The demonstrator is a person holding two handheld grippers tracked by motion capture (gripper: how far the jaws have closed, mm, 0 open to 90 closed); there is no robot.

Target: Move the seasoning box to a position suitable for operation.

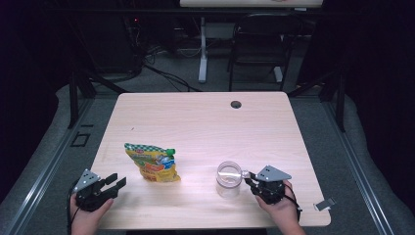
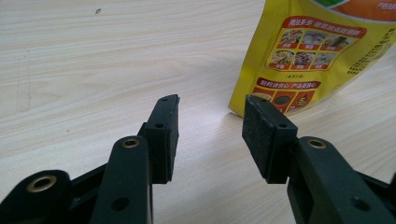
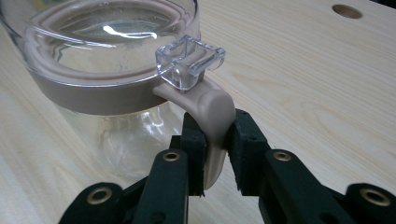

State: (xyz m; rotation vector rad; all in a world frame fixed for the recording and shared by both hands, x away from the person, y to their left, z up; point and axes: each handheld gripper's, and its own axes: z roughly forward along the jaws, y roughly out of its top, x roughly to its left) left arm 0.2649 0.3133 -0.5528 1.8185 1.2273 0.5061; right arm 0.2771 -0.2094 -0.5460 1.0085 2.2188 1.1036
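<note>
Glass jar (image 1: 228, 179) is standing near the table's (image 1: 205, 122) front edge, the right gripper (image 1: 252, 179) pinching its beige handle; the left gripper (image 1: 117, 182) is waiting beside a yellow pouch (image 1: 152, 163). Left gripper view: jaws are standing spread over pale wood grain, the glossy pouch (image 2: 317, 56) just ahead. Right gripper view: rubbery pads are squeezing the smooth curved handle (image 3: 215, 126); gripping squarely should be keeping the clear, round jar (image 3: 112, 74) from tipping.

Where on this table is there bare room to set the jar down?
The widest bare patch is the far half of the table, between the cable hole and the yellow pouch. A narrower strip lies between pouch and glass jar. The near corners are crowded by the left tool and right tool.
</note>
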